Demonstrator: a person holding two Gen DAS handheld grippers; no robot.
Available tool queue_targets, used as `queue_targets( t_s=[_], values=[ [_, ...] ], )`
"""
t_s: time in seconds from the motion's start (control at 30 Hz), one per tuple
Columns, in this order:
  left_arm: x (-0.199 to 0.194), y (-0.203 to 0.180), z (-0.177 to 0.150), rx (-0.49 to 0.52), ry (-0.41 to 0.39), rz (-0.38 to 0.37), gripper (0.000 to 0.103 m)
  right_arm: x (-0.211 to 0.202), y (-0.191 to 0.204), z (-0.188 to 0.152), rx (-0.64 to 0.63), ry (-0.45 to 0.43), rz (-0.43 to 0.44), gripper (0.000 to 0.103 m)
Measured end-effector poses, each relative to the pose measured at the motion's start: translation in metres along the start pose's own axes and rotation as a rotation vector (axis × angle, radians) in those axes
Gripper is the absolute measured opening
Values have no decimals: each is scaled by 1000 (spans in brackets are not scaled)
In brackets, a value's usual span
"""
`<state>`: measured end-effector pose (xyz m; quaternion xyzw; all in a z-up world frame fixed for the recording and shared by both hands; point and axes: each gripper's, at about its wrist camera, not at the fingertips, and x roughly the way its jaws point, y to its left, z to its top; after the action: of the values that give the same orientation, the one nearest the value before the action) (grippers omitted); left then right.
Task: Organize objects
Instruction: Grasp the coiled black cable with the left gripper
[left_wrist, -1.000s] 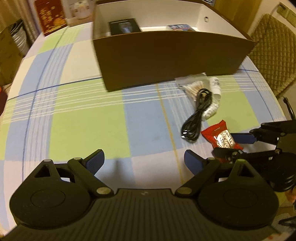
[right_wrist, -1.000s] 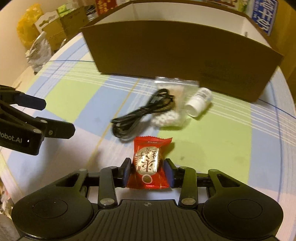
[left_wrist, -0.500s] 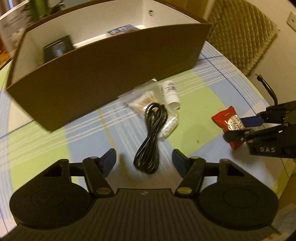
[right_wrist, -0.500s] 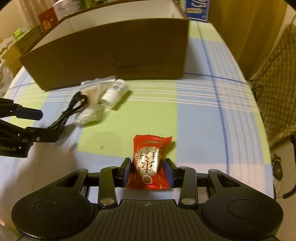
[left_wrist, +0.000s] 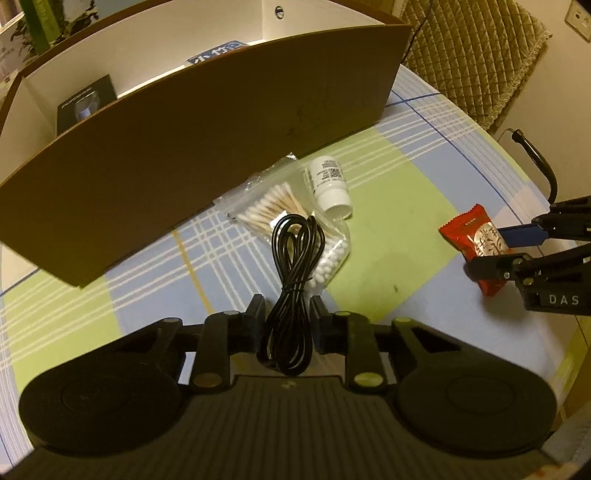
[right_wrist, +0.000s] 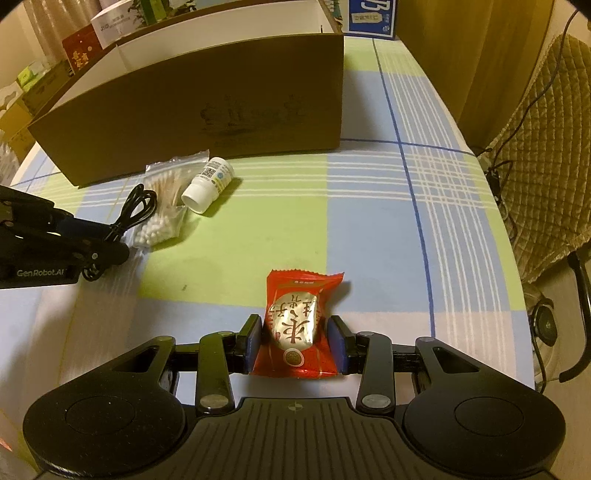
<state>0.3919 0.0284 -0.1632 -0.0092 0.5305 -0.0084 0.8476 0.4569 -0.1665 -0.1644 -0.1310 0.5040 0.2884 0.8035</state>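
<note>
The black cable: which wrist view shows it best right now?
The left wrist view. There the black cable runs whole between the left gripper fingers, which are closed on its bundled middle. In the right wrist view only its far loops show; the rest hides behind that gripper.

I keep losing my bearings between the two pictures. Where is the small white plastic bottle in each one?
Left wrist view: the small white plastic bottle lies upper centre, just right of the bag of cotton swabs.
Right wrist view: the same bottle lies left of centre, cap toward the camera.
Shared landmark: the brown cardboard box, right behind it in both.
</note>
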Motion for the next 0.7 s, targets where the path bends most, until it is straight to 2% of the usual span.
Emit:
queue_targets(
  t_s=[0.13,0.27,0.37,0.5,0.63,0.7],
  values=[
    [-7,6,-12,-56,27,18,21,0,3,-1,-19,0,16,36],
    [-16,19,-38,-178,81,22,20,0,8,-3,-39,0,38,36],
    [-25,25,-55,-254,90,16,20,0,11,-4,-51,-3,46,36],
    [-27,25,-62,-271,84,21,21,2,12,-4,-51,-4,49,36],
    [-25,15,-58,-231,78,54,22,4,13,-4,-44,-2,41,38],
    [-24,9,-56,-210,68,85,16,5,13,-4,-44,-4,36,41]
  ],
)
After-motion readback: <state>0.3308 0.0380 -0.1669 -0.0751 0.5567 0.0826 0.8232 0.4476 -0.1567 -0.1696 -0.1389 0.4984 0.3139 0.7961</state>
